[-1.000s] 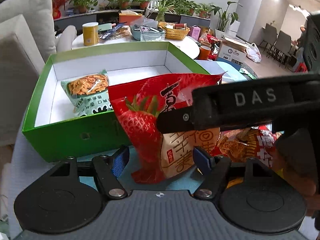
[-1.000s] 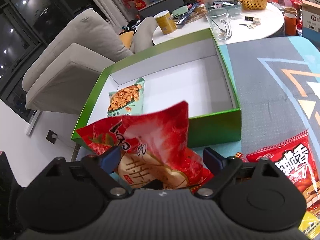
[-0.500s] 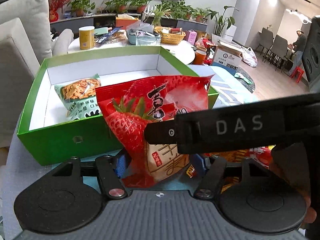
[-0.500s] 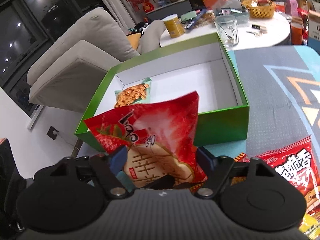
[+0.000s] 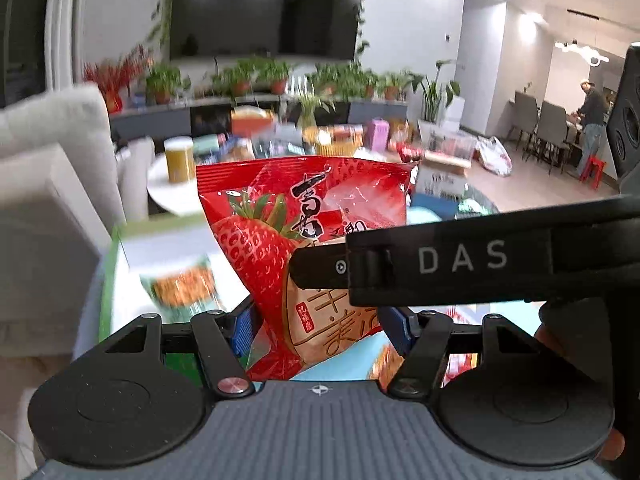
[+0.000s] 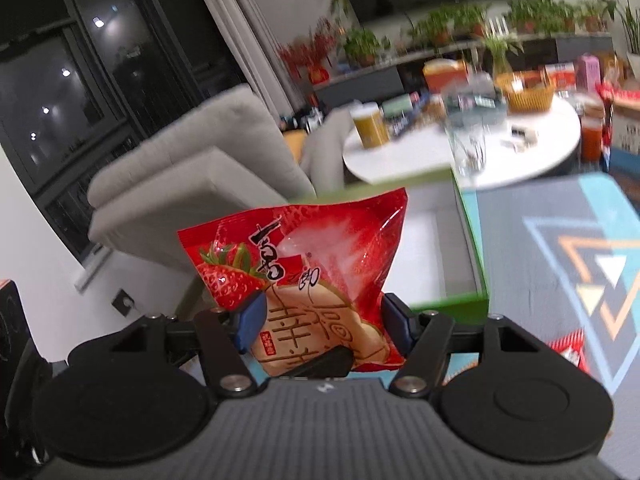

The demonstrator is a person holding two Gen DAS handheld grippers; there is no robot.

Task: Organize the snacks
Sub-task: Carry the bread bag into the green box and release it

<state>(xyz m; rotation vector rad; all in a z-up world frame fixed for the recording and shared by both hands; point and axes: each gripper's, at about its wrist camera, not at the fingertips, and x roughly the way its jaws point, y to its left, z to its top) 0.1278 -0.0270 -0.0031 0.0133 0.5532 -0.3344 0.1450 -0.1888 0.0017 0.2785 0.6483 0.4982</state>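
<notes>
Left hand-held gripper (image 5: 320, 330): jaws just closing, blue pads now clamped on lower part of red strawberry snack bag (image 5: 304, 240). Right hand-held gripper (image 6: 322, 324): grasping same bag (image 6: 304, 272) by both side edges, bag upright between fingers. Green box (image 5: 110, 264) ahead and below, blurred; green-orange snack packet (image 5: 180, 290) inside it. Second red packet (image 6: 568, 350) on patterned counter (image 6: 560, 264), right of right hand-held gripper.
</notes>
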